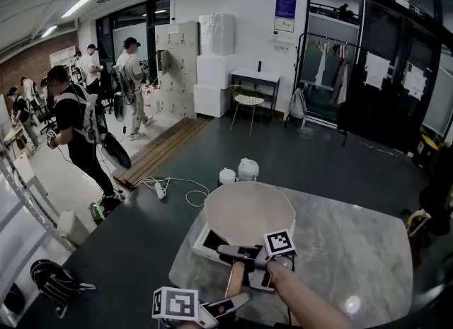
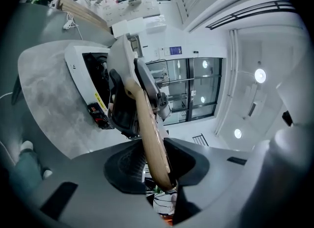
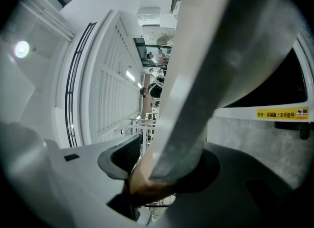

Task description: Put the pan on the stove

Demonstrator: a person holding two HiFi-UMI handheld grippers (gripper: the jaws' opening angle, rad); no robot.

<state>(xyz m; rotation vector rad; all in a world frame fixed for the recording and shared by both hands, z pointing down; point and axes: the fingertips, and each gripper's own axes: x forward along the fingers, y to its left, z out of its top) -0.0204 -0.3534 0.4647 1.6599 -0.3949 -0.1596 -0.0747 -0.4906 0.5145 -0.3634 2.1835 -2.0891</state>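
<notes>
A round cream pan (image 1: 248,211) is over the flat white stove (image 1: 205,239) on a veined marble table (image 1: 354,257). The left gripper (image 2: 153,170) pinches its smooth wooden handle (image 2: 147,134). The right gripper (image 3: 164,170) clamps the grey metal neck (image 3: 196,99). Only the head view shows the bowl.

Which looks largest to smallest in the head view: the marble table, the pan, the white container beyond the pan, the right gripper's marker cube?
1. marble table
2. pan
3. marker cube and white container look about alike. The cube is nearer the camera, so I leave these two unranked.
</notes>
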